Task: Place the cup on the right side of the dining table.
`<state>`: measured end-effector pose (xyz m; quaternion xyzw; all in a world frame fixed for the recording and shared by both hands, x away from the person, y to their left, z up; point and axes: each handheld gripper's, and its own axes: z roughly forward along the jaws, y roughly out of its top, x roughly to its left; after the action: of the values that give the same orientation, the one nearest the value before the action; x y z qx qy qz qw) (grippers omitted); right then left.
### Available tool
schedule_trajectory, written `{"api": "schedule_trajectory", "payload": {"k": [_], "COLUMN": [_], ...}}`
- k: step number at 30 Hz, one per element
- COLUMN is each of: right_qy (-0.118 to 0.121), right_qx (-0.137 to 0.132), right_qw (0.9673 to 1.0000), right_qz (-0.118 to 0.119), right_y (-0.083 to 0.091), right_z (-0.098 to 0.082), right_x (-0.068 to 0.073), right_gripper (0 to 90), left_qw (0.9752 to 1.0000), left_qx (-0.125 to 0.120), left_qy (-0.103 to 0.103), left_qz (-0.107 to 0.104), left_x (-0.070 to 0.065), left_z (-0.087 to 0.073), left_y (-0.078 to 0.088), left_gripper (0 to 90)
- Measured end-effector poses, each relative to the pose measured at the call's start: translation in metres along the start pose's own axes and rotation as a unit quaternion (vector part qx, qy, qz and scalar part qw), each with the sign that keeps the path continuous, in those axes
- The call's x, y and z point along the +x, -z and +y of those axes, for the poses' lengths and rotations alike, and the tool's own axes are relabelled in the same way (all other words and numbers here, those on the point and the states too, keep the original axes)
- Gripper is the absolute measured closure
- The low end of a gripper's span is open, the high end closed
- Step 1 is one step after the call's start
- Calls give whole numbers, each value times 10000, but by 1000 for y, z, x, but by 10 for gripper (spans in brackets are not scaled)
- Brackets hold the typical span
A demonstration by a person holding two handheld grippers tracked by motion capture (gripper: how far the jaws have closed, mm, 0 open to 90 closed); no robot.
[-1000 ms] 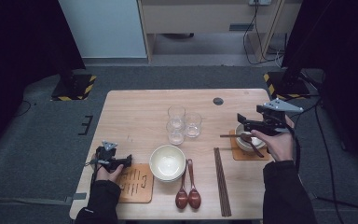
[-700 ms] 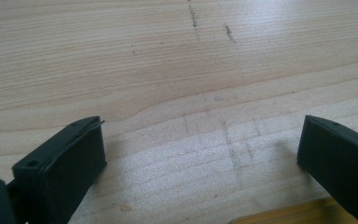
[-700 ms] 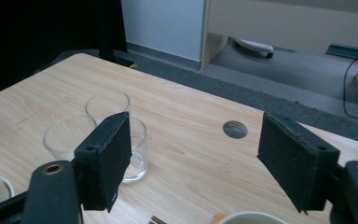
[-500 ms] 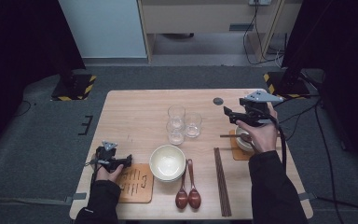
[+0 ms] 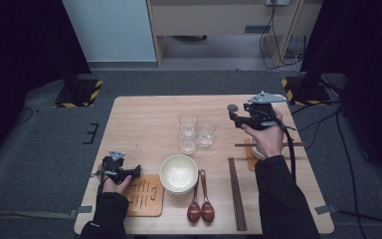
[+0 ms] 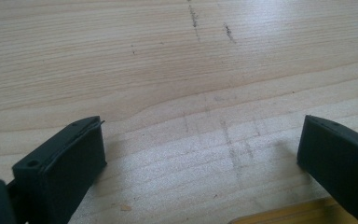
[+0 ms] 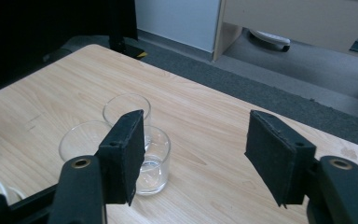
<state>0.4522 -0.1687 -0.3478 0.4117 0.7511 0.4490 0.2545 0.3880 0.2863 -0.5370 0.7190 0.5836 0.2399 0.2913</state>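
Three clear glasses [image 5: 188,121] [image 5: 205,132] [image 5: 187,142] stand clustered mid-table. My right gripper [image 5: 231,112] hovers just right of them, pointing left. In the right gripper view its jaws [image 7: 196,144] stand apart with only bare table between them. The nearest glass [image 7: 156,161] sits beyond the left jaw, with two more glasses [image 7: 126,107] [image 7: 81,140] behind it. These jaws have just been closing, with nothing between them. My left gripper [image 5: 134,172] rests at the front left, open [image 6: 200,144] over bare wood.
A cream bowl [image 5: 179,173] sits at front centre, with two brown spoons [image 5: 200,201] and dark chopsticks [image 5: 237,194] to its right. A wooden coaster [image 5: 144,194] lies by the left hand. Under the right hand are an orange mat [image 5: 250,155] and another chopstick pair [image 5: 242,145].
The right gripper has moved left, from over the orange mat toward the glasses, and its jaws stand narrower. The left gripper has stayed still.
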Motion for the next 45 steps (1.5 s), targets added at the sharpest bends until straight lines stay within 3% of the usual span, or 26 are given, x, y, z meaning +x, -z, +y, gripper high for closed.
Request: {"api": "schedule_trajectory", "payload": {"k": [6,11,19,28,45], "right_qy": [132,95,144,266,167], "right_qx": [145,113,279,360,902], "right_qw": [9997,9996,9990,9986,9953], "right_qz": [117,222,305,275,295], "right_y": [-14,-29,-49,-70,-111], "right_z": [-1,-1,-1,7,-10], "right_x": [4,8,18,28,24], "right_gripper": [393,390,402,416,451], "left_qw": [10000,10000,10000,10000,10000], "left_qx": [0,0,-1,0,0], "left_qy": [0,0,0,1,0], "left_qz": [0,0,0,-1,-1], "left_x": [0,0,0,0,0], "left_z": [0,0,0,0,0], "left_y": [0,0,0,0,0], "left_gripper": [0,0,0,0,0]}}
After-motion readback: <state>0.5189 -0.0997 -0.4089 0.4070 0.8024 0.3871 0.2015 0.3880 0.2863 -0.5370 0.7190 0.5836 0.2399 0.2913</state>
